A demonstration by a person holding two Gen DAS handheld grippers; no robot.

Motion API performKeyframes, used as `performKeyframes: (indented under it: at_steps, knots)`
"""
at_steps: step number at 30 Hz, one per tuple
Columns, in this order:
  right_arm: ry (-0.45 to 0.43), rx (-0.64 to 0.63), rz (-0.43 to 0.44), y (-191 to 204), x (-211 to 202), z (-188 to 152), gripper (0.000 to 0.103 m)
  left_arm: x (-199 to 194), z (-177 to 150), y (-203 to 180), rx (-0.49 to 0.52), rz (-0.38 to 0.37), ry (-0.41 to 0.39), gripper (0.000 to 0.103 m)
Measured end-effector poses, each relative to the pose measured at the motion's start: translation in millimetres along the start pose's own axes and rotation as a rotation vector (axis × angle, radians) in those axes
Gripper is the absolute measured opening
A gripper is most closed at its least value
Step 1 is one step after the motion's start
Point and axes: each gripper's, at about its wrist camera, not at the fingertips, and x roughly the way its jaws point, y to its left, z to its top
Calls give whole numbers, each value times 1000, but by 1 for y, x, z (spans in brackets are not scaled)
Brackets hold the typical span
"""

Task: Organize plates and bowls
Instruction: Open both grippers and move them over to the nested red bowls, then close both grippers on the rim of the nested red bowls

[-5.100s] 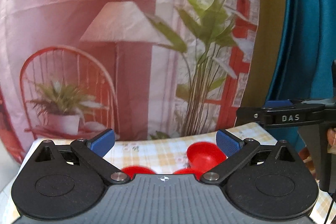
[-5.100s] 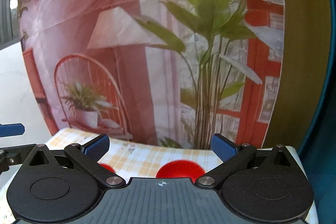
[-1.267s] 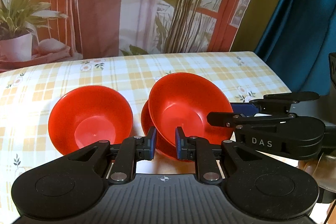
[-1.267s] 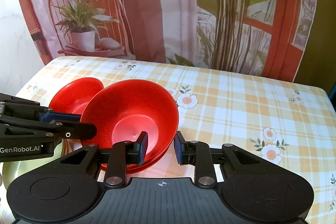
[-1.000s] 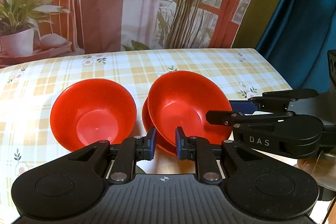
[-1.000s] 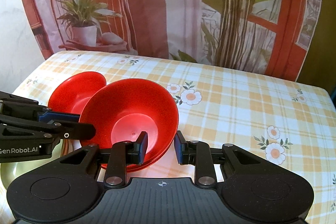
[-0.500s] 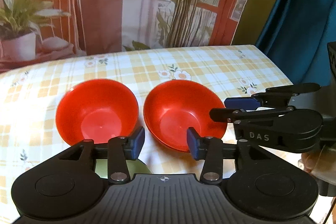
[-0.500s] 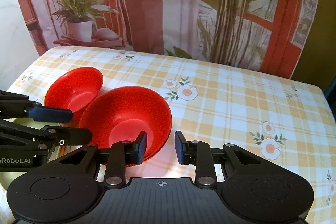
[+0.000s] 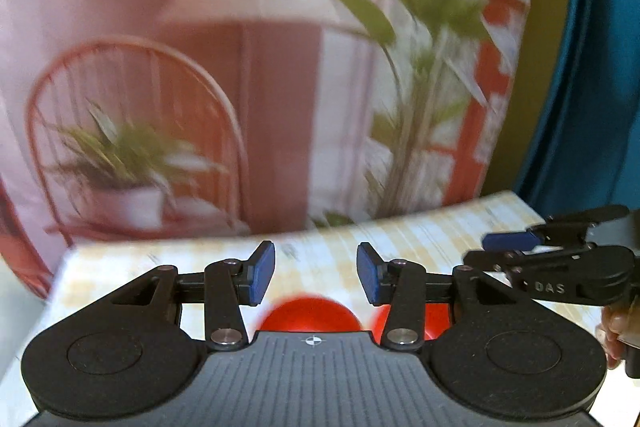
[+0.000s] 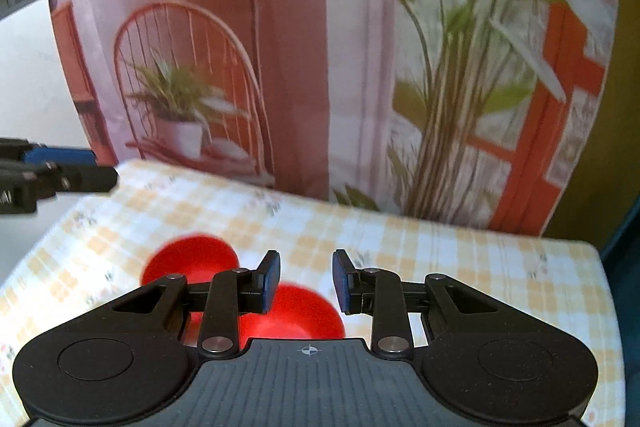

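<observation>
Below and just ahead of our left gripper [image 9: 316, 277], two red bowls sit side by side on the checked tablecloth [image 9: 420, 239], toward its near edge. The left gripper's jaws have just been opening and now stand partly apart with nothing between them; the left bowl [image 9: 312, 315] shows directly under the gap, and the right bowl [image 9: 436, 319] peeks out behind the gripper's right finger. Our right gripper [image 10: 307, 281] is parted by a narrower gap and also holds nothing. From its view the near bowl [image 10: 296, 319] lies under the left finger and the gap, while the far bowl [image 10: 192, 259] sits further left, toward the table's left edge.

Neither bowl is touched. Both are round, so no long axis governs the approach; what matters is that they lie below the jaws, not in front of them. We judge the right gripper the closer one for the bowl on the right, the left gripper for the other. No plates are visible from here, and both views are blurred.
</observation>
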Motion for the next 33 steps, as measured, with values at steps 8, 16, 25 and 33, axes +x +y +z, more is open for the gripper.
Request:
performKeyframes:
  at_steps: [8, 16, 25, 33]
  knots:
    - [31, -20, 21, 29, 32, 18, 27, 1, 5, 39, -61, 66, -21, 47]
    - [126, -29, 56, 54, 83, 6, 27, 47, -29, 59, -97, 21, 64, 47]
    - [234, -23, 43, 60, 137, -12, 27, 95, -77, 69, -127, -35, 184, 47]
    - [275, -19, 50, 58, 154, -22, 27, 107, -99, 80, -204, -84, 227, 46]
